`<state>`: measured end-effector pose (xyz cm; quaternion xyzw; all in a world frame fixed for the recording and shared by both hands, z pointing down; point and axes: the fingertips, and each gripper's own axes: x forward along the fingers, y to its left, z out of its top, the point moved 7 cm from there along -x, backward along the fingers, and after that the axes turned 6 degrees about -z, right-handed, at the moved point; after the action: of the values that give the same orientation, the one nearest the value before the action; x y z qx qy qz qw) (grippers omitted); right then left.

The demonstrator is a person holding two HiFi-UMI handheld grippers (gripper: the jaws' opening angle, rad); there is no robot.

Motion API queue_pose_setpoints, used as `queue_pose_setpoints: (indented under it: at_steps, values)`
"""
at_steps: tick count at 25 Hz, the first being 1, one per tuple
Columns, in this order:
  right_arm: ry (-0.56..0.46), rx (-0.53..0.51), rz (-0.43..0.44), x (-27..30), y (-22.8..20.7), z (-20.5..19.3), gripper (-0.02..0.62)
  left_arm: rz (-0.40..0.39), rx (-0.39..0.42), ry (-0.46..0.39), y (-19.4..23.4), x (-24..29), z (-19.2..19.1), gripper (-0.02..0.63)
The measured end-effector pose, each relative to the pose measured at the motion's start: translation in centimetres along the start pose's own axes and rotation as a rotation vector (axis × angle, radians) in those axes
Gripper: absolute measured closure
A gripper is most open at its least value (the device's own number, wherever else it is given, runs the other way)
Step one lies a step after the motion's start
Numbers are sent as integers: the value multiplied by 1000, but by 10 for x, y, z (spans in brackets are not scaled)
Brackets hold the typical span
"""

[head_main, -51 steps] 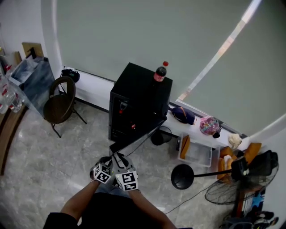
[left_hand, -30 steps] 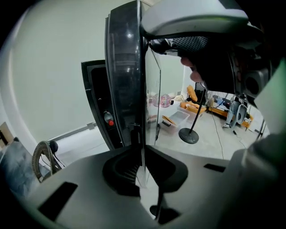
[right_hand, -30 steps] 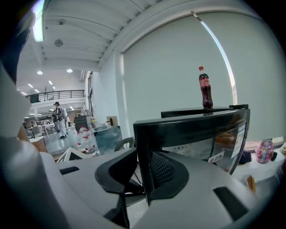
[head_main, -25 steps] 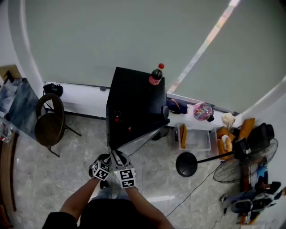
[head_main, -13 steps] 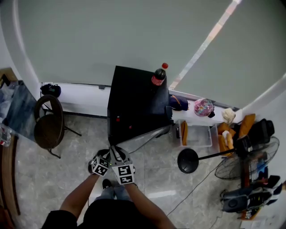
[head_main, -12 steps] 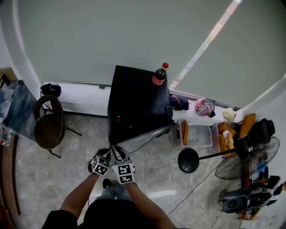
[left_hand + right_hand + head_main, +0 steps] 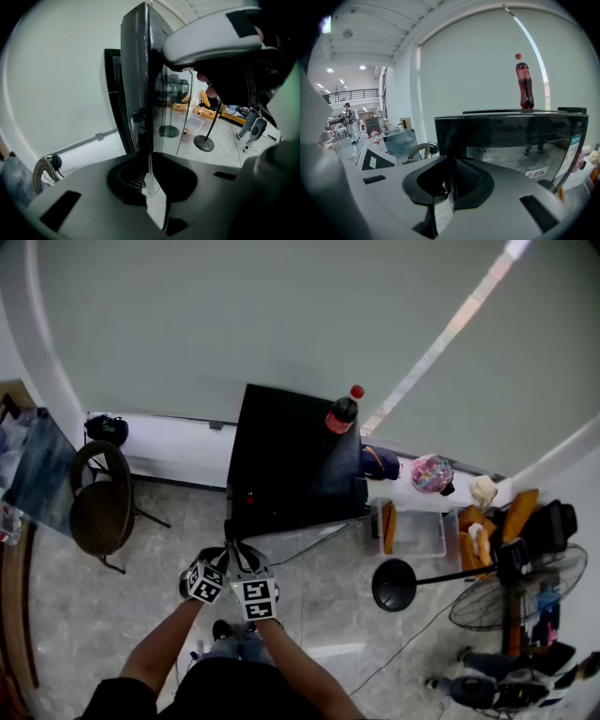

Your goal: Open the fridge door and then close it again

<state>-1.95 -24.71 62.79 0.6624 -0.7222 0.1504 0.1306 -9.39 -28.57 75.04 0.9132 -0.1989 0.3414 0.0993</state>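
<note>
The black fridge stands against the wall with a cola bottle on its top. Its glass door hangs a little ajar, close to the cabinet. Both grippers meet at the door's free left edge. My left gripper is shut on that edge, which runs down between its jaws. My right gripper has just been closing. Its pads stand together with nothing visible between them, and the door front is right beyond. In the head view the left gripper and right gripper sit side by side.
A round chair stands left of the fridge. To the right are a clear plastic bin, a stand with a round black base, a floor fan and bags on a low ledge. A cable lies on the floor.
The door has swung in toward the fridge, from wide ajar to nearly closed. Both grippers have travelled with its free edge toward the cabinet.
</note>
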Motion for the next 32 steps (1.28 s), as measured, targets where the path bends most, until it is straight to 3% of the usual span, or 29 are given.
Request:
queue_pose_setpoints:
  at_steps: [6,15,32]
  values:
    - [24,-8,-2,25,-4,2,549,8,66,20,20,10,10,578]
    - [45,8,-21,58,-12,13,554,8,12,-9,51,26,25,578]
    - [91,-5,-52,75,-26,16,583,25,16,-31,68,37,37,578]
